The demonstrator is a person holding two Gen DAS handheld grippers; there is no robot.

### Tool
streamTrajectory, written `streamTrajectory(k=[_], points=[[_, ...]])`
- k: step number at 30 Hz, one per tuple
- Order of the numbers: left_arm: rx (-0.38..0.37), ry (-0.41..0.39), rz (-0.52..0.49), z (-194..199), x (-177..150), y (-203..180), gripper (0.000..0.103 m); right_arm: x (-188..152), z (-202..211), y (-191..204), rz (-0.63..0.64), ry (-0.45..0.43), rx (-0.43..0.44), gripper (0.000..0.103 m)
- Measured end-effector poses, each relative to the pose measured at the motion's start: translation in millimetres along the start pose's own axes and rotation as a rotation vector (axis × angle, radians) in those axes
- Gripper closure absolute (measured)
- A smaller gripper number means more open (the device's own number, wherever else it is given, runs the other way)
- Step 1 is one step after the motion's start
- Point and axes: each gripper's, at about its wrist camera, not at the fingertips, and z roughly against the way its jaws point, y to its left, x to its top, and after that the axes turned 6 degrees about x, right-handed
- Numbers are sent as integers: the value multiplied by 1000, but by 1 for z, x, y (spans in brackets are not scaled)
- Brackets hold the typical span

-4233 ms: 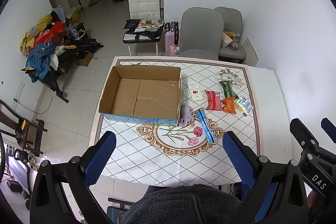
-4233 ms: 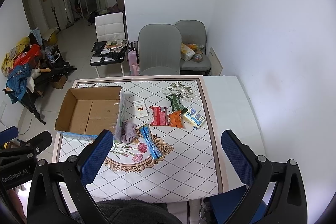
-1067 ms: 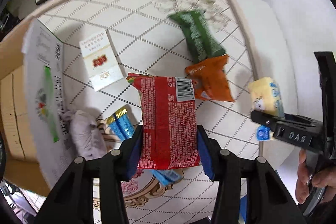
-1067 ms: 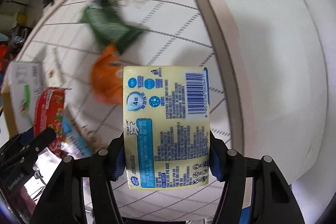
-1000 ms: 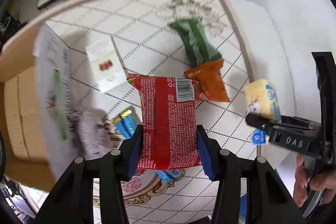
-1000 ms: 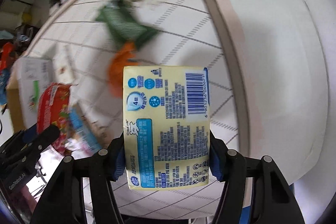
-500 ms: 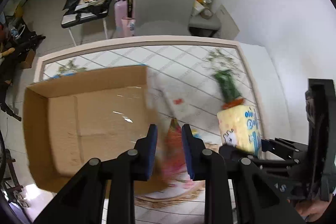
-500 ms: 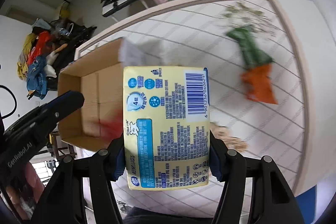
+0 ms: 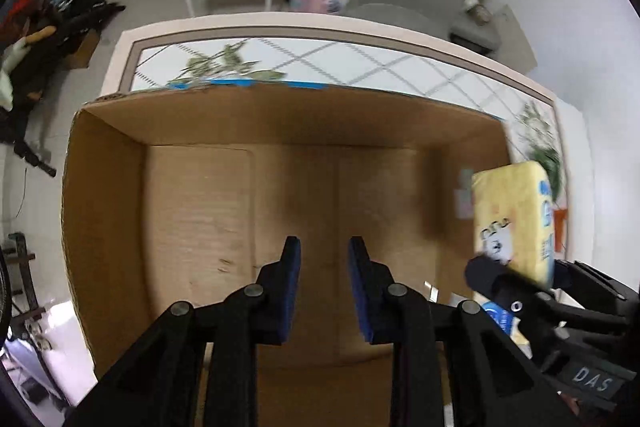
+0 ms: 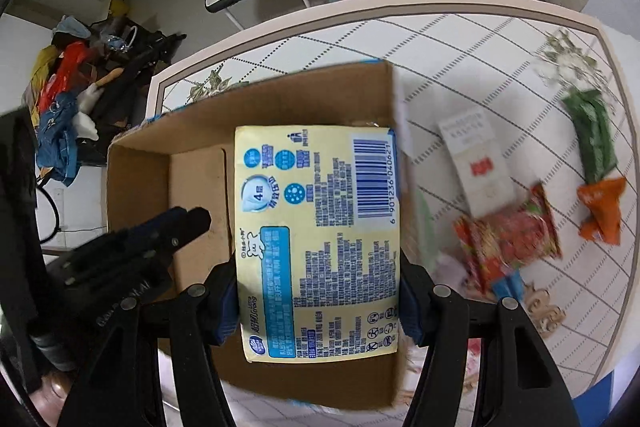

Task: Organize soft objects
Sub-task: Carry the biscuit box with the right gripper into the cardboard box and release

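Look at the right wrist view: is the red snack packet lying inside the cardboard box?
No. The red snack packet lies on the tablecloth outside the cardboard box, beside its right wall.

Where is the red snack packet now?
In the right wrist view, the red snack packet lies on the table, right of the cardboard box, below the white carton.

Even daylight, motion-blurred, fisheye-warped edges

The right gripper [image 10: 318, 291] clamps a yellow printed tissue pack [image 10: 318, 239] above the open brown cardboard box [image 10: 192, 187]; a red snack packet [image 10: 508, 239] lies right.
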Motion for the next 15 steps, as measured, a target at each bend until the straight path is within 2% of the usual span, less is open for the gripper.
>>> streamTrajectory(k=[5, 6, 7, 8, 10, 12, 13, 15], points=[[35, 0, 24, -18, 12, 19, 67, 3, -17, 33, 34, 30, -31, 37], [43, 4, 20, -20, 13, 20, 58, 5, -20, 36, 43, 26, -38, 36], [54, 6, 12, -22, 14, 21, 44, 6, -22, 38, 51, 18, -43, 32], [68, 2, 5, -23, 14, 22, 40, 6, -22, 40, 56, 7, -52, 27], [76, -6, 3, -23, 15, 25, 17, 6, -22, 40, 52, -17, -52, 22], [46, -2, 20, -23, 14, 30, 7, 4, -19, 38, 45, -23, -46, 13], [31, -7, 26, -21, 13, 32, 5, 3, -16, 38, 47, -28, -45, 4], [24, -18, 21, -15, 10, 29, 4, -3, -9, 38, 59, -52, -56, 0]])
